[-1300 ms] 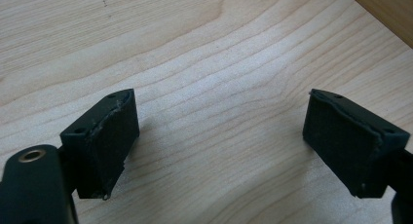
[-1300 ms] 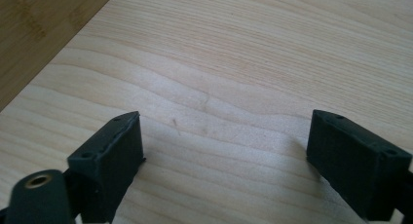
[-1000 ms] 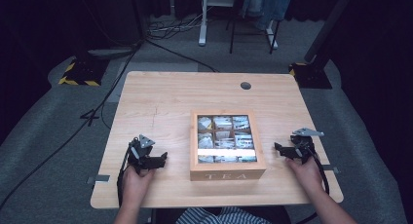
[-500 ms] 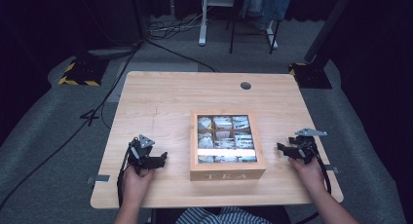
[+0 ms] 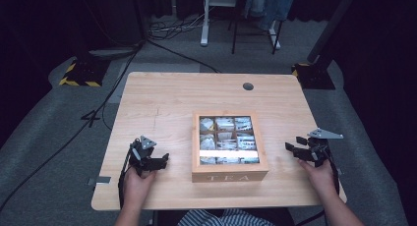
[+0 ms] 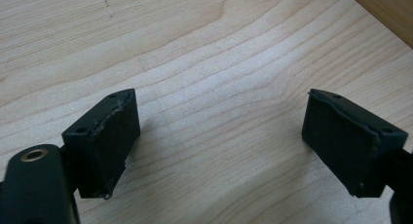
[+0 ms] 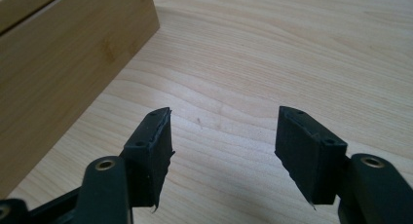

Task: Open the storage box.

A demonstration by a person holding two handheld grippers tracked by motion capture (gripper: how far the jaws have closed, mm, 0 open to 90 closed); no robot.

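while two grippers gape, one tea box (image 5: pixel 229 173).

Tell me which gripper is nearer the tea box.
Left, narrowly. The left gripper sits just off the tea box on its left side, fingers open over bare table. The right gripper is off the box's right side, slightly farther, also open.

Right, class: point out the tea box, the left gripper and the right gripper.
tea box (image 5: pixel 229 177), high view, on its front wall by the TEA lettering.
left gripper (image 5: pixel 164 160), high view, between its fingertips.
right gripper (image 5: pixel 289 150), high view, between its fingertips.
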